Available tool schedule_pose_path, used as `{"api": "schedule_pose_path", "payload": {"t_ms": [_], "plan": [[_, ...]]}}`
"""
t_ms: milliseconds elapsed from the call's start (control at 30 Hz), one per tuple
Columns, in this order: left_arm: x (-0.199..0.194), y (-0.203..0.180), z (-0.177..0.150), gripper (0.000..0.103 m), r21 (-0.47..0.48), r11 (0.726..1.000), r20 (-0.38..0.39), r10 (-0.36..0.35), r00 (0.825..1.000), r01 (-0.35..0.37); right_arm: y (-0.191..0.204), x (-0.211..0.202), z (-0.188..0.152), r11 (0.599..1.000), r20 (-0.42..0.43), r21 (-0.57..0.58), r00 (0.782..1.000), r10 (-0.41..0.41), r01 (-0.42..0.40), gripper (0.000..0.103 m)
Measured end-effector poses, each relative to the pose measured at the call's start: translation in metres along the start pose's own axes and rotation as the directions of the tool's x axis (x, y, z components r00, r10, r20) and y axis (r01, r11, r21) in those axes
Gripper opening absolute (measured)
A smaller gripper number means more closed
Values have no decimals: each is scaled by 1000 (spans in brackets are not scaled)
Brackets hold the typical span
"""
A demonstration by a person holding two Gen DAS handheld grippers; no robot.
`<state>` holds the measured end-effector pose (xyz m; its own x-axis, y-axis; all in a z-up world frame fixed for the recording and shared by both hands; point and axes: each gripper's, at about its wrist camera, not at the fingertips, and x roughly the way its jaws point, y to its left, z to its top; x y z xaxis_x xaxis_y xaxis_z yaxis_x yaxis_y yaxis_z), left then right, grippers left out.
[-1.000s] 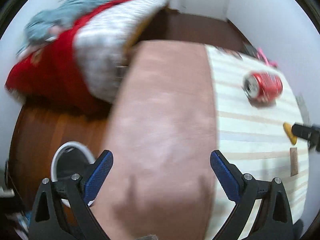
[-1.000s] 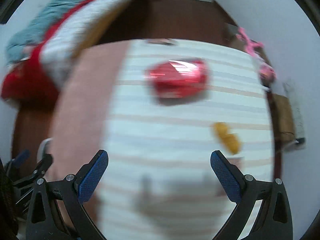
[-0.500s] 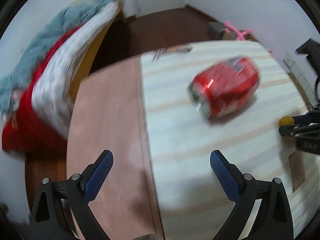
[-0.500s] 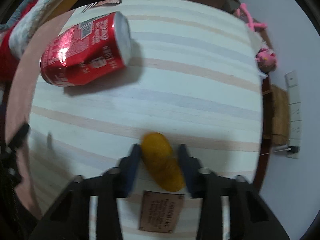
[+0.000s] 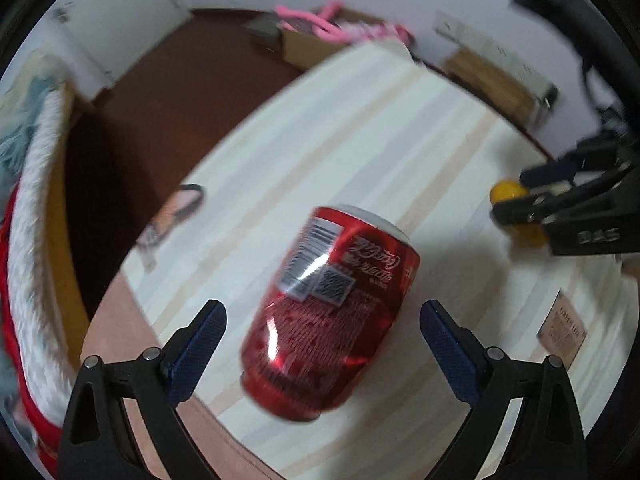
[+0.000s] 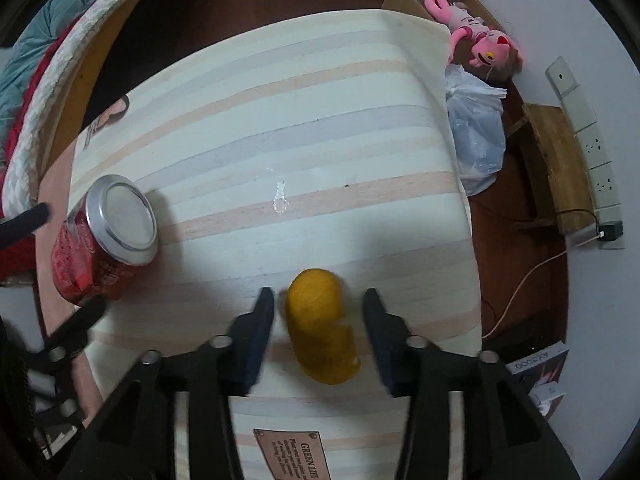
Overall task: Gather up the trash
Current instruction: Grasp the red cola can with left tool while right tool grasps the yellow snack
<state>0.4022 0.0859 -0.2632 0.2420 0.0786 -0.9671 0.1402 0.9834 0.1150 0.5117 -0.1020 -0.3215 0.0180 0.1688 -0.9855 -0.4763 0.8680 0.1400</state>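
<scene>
A dented red cola can (image 5: 328,312) lies on its side on the striped mat (image 5: 400,128). My left gripper (image 5: 322,338) is open, with the can between its blue pads without contact. The can also shows in the right wrist view (image 6: 104,240), at the left. A yellow peel-like scrap (image 6: 320,328) lies on the mat between the fingers of my right gripper (image 6: 319,312). Those fingers stand partly closed around it with small gaps on both sides. From the left wrist view the right gripper (image 5: 532,200) and the scrap (image 5: 508,192) sit at the right.
The striped mat (image 6: 320,140) covers a table with a pink surface (image 5: 120,320) at its left. A pink plush toy (image 6: 472,20), a plastic bag (image 6: 476,136) and a wooden stool (image 6: 556,160) lie on the floor at right. Bedding (image 5: 24,240) is at left.
My left gripper has swung over the table and come down around the can. My right gripper has dropped onto the yellow scrap and its fingers have narrowed around it.
</scene>
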Motion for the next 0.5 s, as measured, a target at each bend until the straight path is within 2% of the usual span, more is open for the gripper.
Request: {"api": "schedule_pose_path", "payload": {"t_ms": [100, 167, 233, 267, 333, 400, 500], "plan": [[15, -7, 2, 97, 43, 999, -35, -16, 999, 18, 3, 4, -3, 1000, -1, -23, 1000, -10, 10, 52], [20, -10, 3, 85, 42, 999, -39, -4, 999, 6, 6, 5, -6, 999, 10, -38, 1000, -24, 24, 52], [19, -10, 3, 84, 24, 1000, -26, -9, 1000, 10, 9, 6, -9, 997, 26, -59, 999, -45, 47, 51], [17, -10, 2, 84, 0, 1000, -21, -22, 1000, 22, 11, 5, -10, 995, 36, -72, 997, -64, 66, 49], [13, -10, 2, 84, -36, 999, -11, -3, 1000, 2, 19, 3, -16, 988, 60, -100, 991, -116, 121, 41], [10, -6, -5, 84, -111, 994, 12, 11, 1000, -9, 21, 2, -19, 986, 79, -109, 990, -120, 128, 32], [-2, -2, -20, 83, -220, 975, 53, 44, 998, -32, 21, 1, -26, 989, 91, -97, 990, -104, 112, 30]]}}
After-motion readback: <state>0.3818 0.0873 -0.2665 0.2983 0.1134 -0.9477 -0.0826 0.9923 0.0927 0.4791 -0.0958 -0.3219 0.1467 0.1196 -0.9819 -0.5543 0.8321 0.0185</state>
